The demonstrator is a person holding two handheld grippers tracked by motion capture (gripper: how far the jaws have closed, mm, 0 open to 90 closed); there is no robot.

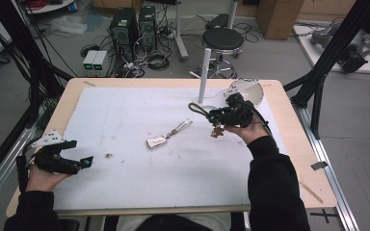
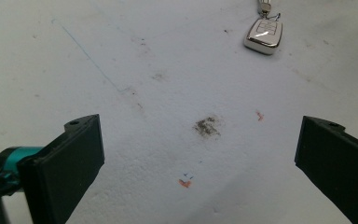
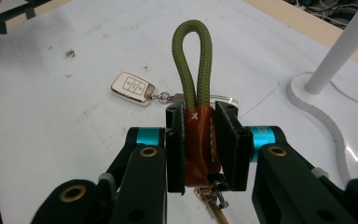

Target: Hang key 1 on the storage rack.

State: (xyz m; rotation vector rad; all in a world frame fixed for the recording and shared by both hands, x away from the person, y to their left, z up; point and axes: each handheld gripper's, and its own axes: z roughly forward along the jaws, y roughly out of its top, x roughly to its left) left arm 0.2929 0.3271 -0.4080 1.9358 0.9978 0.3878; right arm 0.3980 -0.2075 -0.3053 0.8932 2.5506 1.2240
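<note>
One keychain (image 3: 198, 135), its olive loop upright, sits clamped by its brown leather tab in the right hand-held gripper (image 3: 200, 144) above the table (image 1: 125, 110); a loosening pinch could drop it.

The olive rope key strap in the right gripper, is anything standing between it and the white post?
Nothing visible does. The right gripper is shut on the brown leather end of the olive rope key strap, lifted above the white mat. The upright white post stands just beyond it with bare mat between.
</note>
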